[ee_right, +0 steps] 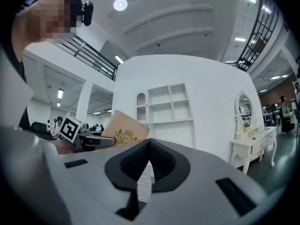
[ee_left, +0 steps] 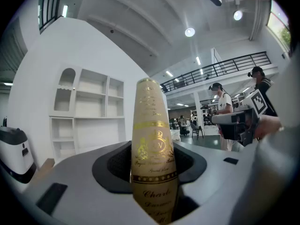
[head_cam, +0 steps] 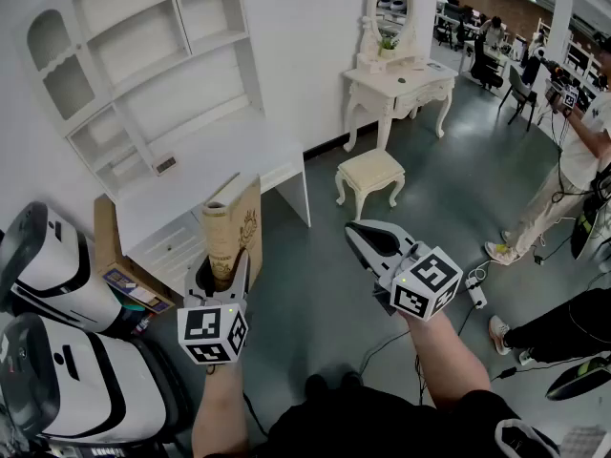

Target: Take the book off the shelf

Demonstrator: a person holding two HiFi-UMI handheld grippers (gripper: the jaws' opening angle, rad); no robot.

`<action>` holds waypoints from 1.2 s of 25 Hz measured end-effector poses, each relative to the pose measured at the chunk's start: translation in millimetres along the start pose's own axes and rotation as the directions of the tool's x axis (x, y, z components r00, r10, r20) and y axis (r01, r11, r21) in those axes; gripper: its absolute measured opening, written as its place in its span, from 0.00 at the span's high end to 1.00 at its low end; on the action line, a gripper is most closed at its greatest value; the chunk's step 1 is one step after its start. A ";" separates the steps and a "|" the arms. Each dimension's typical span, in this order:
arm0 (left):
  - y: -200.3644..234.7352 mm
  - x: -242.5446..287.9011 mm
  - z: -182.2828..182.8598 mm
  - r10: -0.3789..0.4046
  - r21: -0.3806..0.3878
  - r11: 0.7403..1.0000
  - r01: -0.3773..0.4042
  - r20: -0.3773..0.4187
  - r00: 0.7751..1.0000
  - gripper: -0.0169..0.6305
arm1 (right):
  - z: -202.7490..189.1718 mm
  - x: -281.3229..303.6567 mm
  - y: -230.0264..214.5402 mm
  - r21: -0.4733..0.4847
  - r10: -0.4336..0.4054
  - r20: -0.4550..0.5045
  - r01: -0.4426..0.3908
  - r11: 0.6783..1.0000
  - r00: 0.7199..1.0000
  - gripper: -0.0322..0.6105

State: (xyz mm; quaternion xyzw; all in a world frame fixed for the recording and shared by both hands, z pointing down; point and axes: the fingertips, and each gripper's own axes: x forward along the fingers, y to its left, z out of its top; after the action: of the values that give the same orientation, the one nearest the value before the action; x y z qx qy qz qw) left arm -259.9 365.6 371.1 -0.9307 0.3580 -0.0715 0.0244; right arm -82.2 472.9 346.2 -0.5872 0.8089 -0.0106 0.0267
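Observation:
A tan book point(head_cam: 232, 227) with a gold crest stands upright in my left gripper point(head_cam: 218, 270), which is shut on its lower end. It is held in the air in front of the white desk point(head_cam: 210, 175), clear of the empty white shelf unit point(head_cam: 143, 55). In the left gripper view the book's spine point(ee_left: 151, 125) fills the gap between the jaws of the left gripper point(ee_left: 152, 172). My right gripper point(head_cam: 368, 237) hangs to the right over the floor, shut and empty. In the right gripper view the right gripper point(ee_right: 149, 142) points towards the shelf, with the book point(ee_right: 124, 132) to its left.
A white stool point(head_cam: 370, 172) and a dressing table with an oval mirror point(head_cam: 401, 79) stand to the right of the desk. Two white machines point(head_cam: 57, 275) and a cardboard box point(head_cam: 110, 246) sit at the left. A power strip with cables point(head_cam: 474, 294) lies on the floor; people point(head_cam: 582, 151) stand at the right.

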 end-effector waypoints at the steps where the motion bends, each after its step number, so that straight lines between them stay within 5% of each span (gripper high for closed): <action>1: 0.5 0.4 -0.8 -0.001 0.000 1.000 0.001 -0.002 1.000 0.64 | 0.0 0.1 0.8 -0.001 0.000 0.000 0.000 1.000 1.000 0.93; 20: -18.4 -1.6 -9.5 -0.004 -0.004 1.000 0.004 -0.019 1.000 0.64 | -7.1 -16.7 0.4 0.069 0.029 -0.009 -0.028 0.997 1.000 0.93; 25: -30.8 0.2 -5.4 -0.001 0.003 1.000 0.001 -0.019 1.000 0.64 | -10.2 -25.4 -4.4 0.077 0.033 -0.033 -0.030 0.997 0.999 0.79; 30: -50.8 1.3 0.6 0.001 0.014 1.000 -0.001 -0.013 1.000 0.64 | -10.7 -42.1 -15.4 0.099 0.028 -0.033 -0.025 0.995 0.999 0.79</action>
State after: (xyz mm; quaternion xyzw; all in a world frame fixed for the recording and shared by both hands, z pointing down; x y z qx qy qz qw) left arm -225.2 402.5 375.6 -0.9298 0.3582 -0.0800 0.0285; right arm -55.1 508.0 359.0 -0.5742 0.8154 -0.0602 0.0417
